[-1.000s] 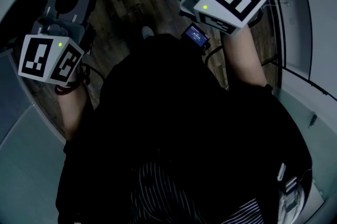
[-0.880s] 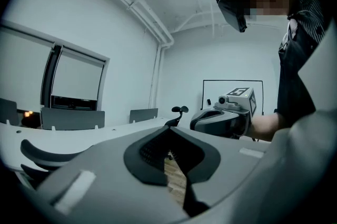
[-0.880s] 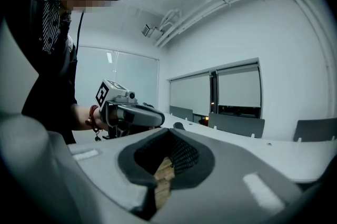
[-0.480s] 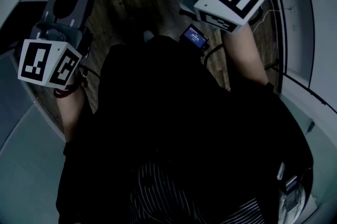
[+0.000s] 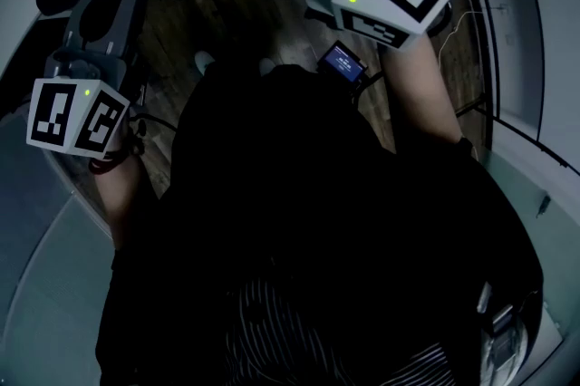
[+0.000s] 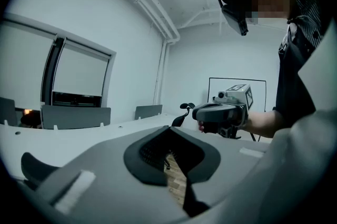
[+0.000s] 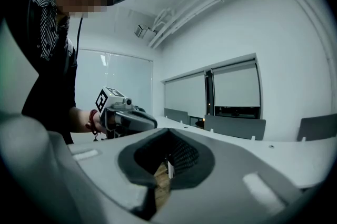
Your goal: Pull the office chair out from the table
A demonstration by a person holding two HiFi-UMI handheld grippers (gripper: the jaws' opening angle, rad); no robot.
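L gripper point(image 6: 169, 129) & R gripper point(image 7: 169, 130) both fully closed w/ nothing between jaws, over wood floor point(image 5: 213, 13); black chair point(image 6: 182, 112) well apart, past white surface point(image 6: 68, 136).

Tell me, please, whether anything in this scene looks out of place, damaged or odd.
Nothing stands out. The left gripper and right gripper are both shut with nothing between their jaws, held over a wooden floor; no spill or damage shows.

floor point(image 5: 222, 8): wood planks, matt | table point(image 7: 238, 138): smooth white | left claw point(image 6: 169, 129): matt grey plastic
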